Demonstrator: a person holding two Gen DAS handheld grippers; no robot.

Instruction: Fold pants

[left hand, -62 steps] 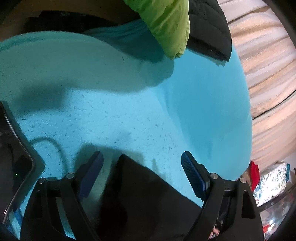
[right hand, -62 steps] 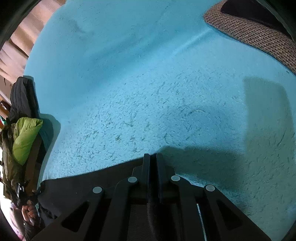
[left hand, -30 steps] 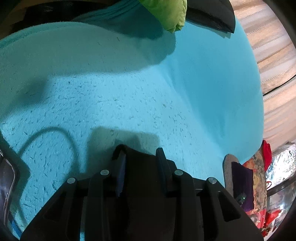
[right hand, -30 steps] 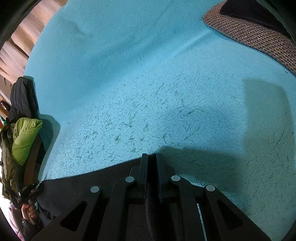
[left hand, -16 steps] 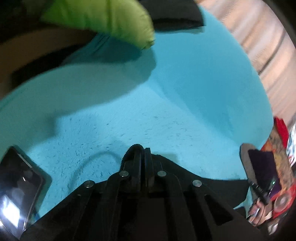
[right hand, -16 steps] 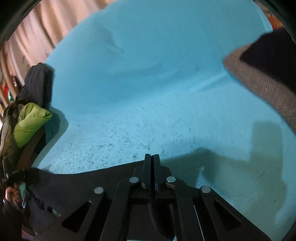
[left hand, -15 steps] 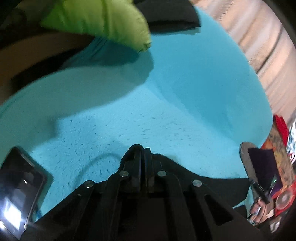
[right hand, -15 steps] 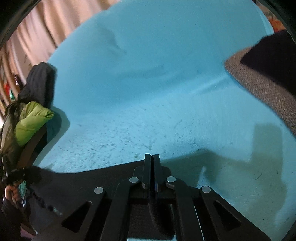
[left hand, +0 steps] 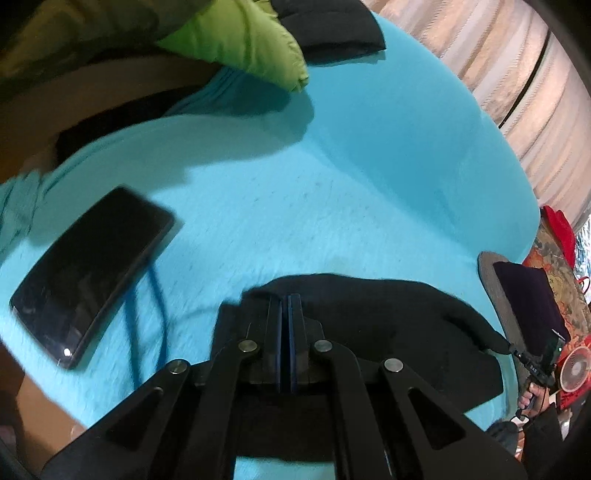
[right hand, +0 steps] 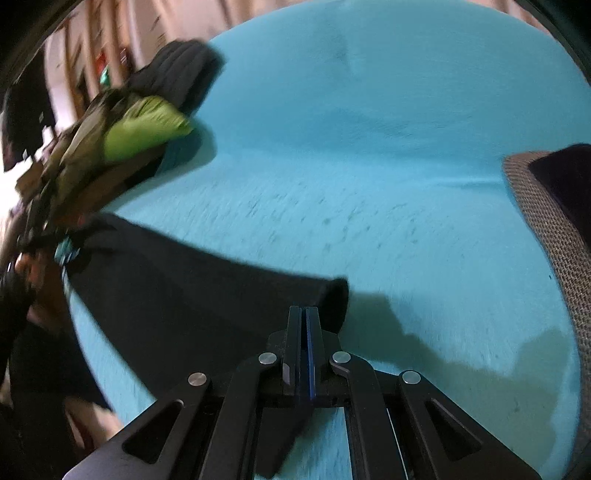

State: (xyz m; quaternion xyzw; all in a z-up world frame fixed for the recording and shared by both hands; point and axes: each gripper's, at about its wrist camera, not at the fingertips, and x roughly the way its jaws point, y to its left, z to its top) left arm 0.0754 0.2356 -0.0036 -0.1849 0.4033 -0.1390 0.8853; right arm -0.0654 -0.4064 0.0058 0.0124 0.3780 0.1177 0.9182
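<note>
a: the right gripper (right hand: 303,314) is covering the pinched edge of the pants (right hand: 192,291), and the far end is blurring out at the frame's left.

b: the left gripper (left hand: 285,302) is hiding the cloth there too; the phone (left hand: 92,269) is smearing.

A black smartphone (left hand: 92,273) is lying screen-up on the turquoise blanket (left hand: 369,155), a blue cable (left hand: 157,299) trailing beside it; a lime-green jacket (left hand: 243,40) and black garment (left hand: 328,29) are resting at the far edge; a woven cushion (right hand: 546,229) is sitting on the right
</note>
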